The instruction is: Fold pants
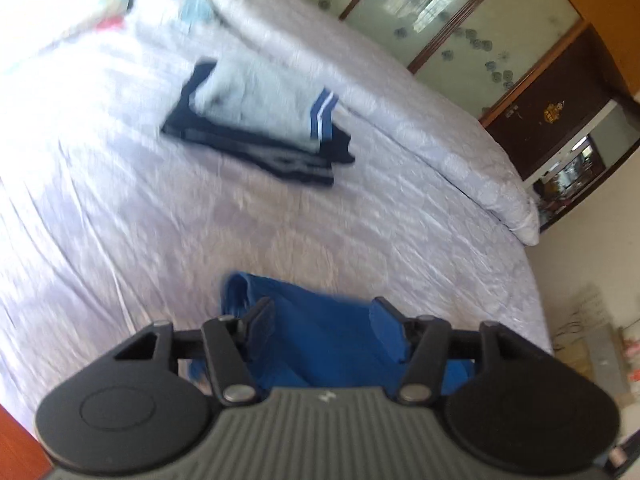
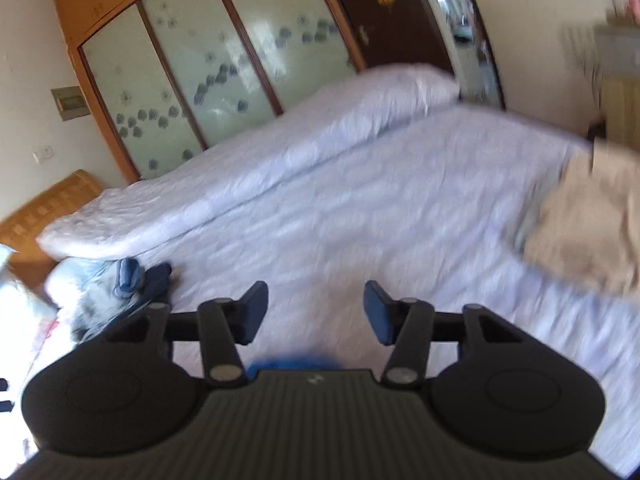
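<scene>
Blue pants [image 1: 320, 340] lie bunched on the pale bed sheet [image 1: 120, 208], right under my left gripper [image 1: 324, 320]. Its fingers stand apart over the cloth and the pads do not press on it. In the right wrist view, my right gripper [image 2: 316, 308] hangs open above bare sheet [image 2: 360, 220] with nothing between its fingers. Only a blue sliver of the pants [image 2: 292, 362] shows just below it. Both views are blurred.
A stack of folded clothes [image 1: 256, 120], grey on dark, sits mid-bed. Beige pants [image 2: 592, 220] lie at the right, and a loose clothes pile [image 2: 120, 280] at the left. A rolled duvet [image 2: 280, 148] runs along the far side by the wardrobe [image 2: 192, 72].
</scene>
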The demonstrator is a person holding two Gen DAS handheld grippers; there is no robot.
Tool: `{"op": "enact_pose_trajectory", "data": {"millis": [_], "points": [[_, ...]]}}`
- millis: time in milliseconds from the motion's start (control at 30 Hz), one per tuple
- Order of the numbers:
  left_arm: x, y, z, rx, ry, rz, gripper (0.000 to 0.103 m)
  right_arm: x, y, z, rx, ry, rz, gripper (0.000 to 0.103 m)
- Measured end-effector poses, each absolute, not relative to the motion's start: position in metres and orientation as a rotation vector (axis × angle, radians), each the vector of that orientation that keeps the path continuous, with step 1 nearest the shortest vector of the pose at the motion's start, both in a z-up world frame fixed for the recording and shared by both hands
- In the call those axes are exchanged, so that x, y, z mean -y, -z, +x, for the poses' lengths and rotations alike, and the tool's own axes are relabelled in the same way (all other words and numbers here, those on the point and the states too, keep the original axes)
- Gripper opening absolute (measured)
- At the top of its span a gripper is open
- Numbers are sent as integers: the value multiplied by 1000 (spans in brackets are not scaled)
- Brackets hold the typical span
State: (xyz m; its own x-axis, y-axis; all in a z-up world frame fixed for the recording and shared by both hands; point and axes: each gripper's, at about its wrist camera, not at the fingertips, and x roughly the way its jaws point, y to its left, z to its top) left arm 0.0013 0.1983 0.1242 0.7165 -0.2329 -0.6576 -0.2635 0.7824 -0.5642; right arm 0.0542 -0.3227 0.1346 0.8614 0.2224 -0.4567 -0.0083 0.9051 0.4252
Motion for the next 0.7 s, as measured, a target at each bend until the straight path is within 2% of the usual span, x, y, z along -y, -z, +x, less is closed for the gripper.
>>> {"op": "enact_pose_trajectory", "data": {"millis": [167, 333, 433, 500, 700], "points": [[-206, -90, -7, -875, -47, -724, 55, 319, -94, 28, -628, -217, 365, 55], [-205, -76, 5, -905, -51, -729, 59, 325, -87, 41, -690, -169, 498, 55], [-204, -65, 12, -927, -64, -724, 65, 323, -92, 36, -699, -177, 509, 55], [-206, -59, 14, -930, -90, -711, 74, 314, -93, 34, -706, -218, 468, 55], [-206, -56, 20, -899, -81, -664, 82, 285, -84, 39, -720, -292, 289, 55]]}}
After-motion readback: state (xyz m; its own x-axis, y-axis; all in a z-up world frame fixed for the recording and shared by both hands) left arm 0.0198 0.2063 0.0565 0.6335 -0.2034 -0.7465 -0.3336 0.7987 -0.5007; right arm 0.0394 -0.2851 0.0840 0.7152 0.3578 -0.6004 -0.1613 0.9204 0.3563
